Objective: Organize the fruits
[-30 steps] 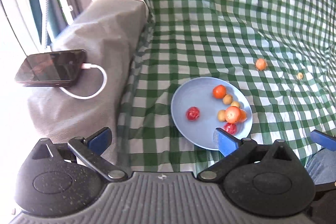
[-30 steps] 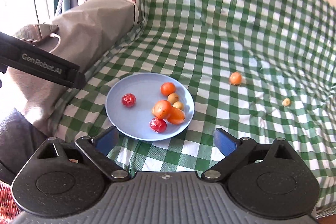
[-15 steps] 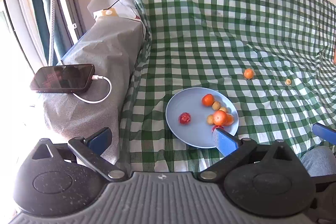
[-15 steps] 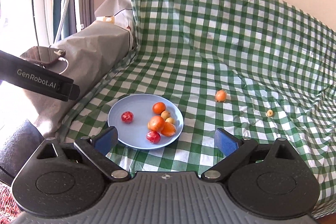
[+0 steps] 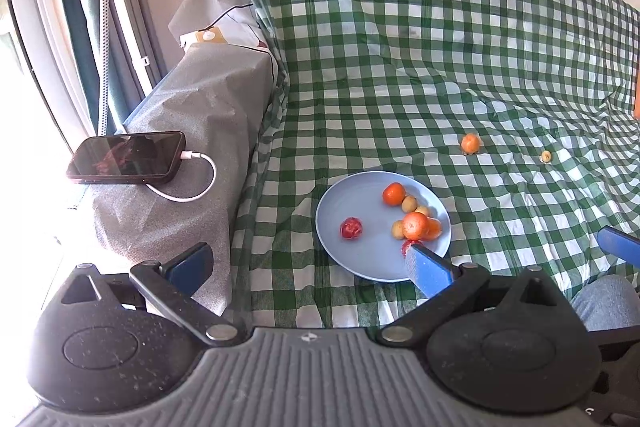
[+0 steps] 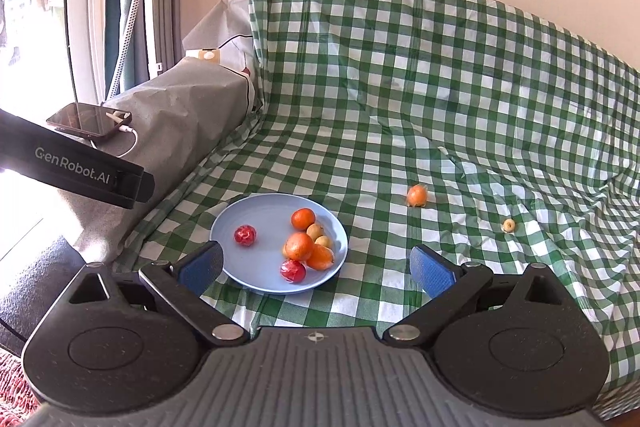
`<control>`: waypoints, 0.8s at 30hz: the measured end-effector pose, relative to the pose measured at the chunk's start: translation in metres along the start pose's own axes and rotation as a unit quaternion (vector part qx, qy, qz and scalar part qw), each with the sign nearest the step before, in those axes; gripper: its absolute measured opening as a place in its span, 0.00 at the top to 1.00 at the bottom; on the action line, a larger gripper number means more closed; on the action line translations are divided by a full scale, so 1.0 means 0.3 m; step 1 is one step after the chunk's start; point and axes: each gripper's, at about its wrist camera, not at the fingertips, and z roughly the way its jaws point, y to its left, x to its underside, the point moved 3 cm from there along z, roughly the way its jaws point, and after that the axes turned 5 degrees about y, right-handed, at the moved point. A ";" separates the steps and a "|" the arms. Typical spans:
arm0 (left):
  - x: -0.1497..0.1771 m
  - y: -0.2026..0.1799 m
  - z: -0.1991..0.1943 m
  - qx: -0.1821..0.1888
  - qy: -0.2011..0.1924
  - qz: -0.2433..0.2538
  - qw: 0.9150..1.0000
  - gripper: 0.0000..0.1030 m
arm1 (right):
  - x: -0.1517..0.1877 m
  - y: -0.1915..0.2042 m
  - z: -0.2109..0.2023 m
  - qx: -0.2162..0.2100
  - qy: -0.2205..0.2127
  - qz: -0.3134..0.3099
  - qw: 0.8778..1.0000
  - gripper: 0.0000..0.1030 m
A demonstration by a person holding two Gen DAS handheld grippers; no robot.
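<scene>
A big green and white checked cloth (image 6: 420,87) covers the sofa. On my left, a phone (image 5: 126,157) lies on the grey armrest (image 5: 208,99). A blue plate (image 6: 256,219) sits on the cloth with red, orange and yellow fruits in it. My left tongs (image 5: 308,265) are wide apart and hold nothing. My right tongs (image 6: 316,267) are wide apart too. One orange fruit (image 6: 417,195) lies on the cloth, away from the plate. A tiny yellow fruit (image 6: 509,225) lies farther right.

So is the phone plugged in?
Yes. A white cable runs into the end of the phone lying on the grey armrest. Cannot tell if it's charging.
</scene>
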 end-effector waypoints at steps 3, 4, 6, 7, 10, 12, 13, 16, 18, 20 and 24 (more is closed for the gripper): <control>0.001 -0.002 0.002 0.000 0.002 0.002 1.000 0.01 | 0.002 -0.001 0.004 0.000 0.001 0.002 1.000 0.03; 0.000 -0.001 0.005 0.000 0.003 0.003 1.000 0.01 | 0.002 -0.001 0.006 0.000 0.002 0.002 1.000 0.03; 0.000 0.000 0.012 0.000 0.005 0.004 1.000 0.01 | 0.004 -0.002 0.010 -0.002 0.004 0.003 1.000 0.03; 0.000 0.001 0.016 0.000 0.007 0.004 1.000 0.01 | 0.005 -0.002 0.012 -0.002 0.005 0.003 1.000 0.03; -0.002 0.003 0.031 0.000 0.012 0.005 1.000 0.01 | 0.007 -0.002 0.023 -0.004 0.010 0.005 1.000 0.03; -0.005 0.003 0.042 0.000 0.015 0.006 1.000 0.01 | 0.007 -0.005 0.031 -0.005 0.014 0.006 1.000 0.03; -0.007 0.002 0.048 -0.001 0.017 0.007 1.000 0.01 | 0.009 -0.008 0.036 -0.006 0.016 0.008 1.000 0.03; -0.013 0.000 0.070 -0.002 0.024 0.009 1.000 0.01 | 0.011 -0.014 0.054 -0.009 0.024 0.012 1.000 0.03; -0.018 0.000 0.089 -0.004 0.030 0.011 0.999 0.01 | 0.013 -0.020 0.070 -0.011 0.030 0.016 0.999 0.03; -0.023 -0.005 0.112 -0.006 0.038 0.013 0.999 0.01 | 0.017 -0.029 0.089 -0.013 0.038 0.021 0.999 0.03; -0.037 -0.020 0.161 -0.008 0.057 0.017 0.998 0.01 | 0.024 -0.050 0.132 -0.016 0.054 0.036 0.998 0.03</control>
